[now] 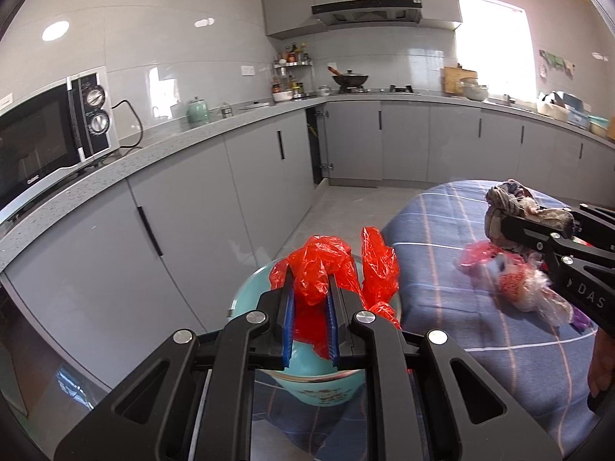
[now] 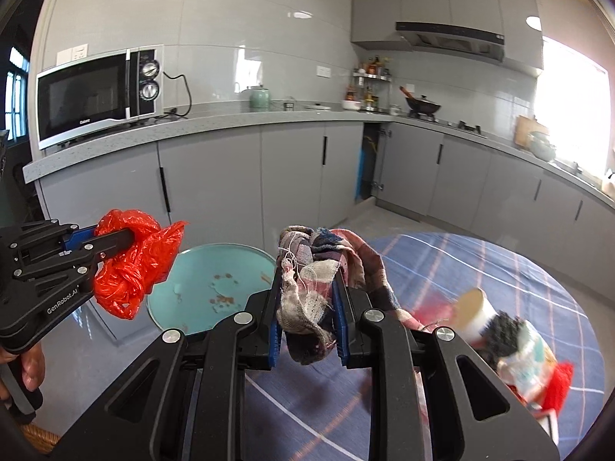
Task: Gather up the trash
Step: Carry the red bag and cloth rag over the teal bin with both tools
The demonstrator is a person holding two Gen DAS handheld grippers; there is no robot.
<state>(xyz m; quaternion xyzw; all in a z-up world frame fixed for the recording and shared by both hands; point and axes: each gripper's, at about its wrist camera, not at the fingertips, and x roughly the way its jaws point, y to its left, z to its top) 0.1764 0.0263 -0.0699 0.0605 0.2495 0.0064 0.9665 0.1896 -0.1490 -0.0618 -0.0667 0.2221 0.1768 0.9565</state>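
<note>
Trash is already held in both tools. We have the left gripper (image 1: 311,315) clamped on a crumpled red plastic bag (image 1: 321,269), which bulges up between and beyond the blue pads (image 1: 289,319). Directly below and ahead of these fingers sits a round teal bowl (image 2: 215,284) with brown crumbs on its inner face. We have the right gripper (image 2: 307,319) clamped on a frayed plaid cloth rag (image 2: 315,269), which drapes over the right finger and hangs below the pads. Remaining trash lies to the right of the right fingers on the blue checked tablecloth (image 2: 480,265): a cardboard tube (image 2: 474,309) and a crumpled printed wrapper (image 2: 526,349), both blurred. We judge the right gripper nearer to that pile, but neither tool can take more until it unloads.
</note>
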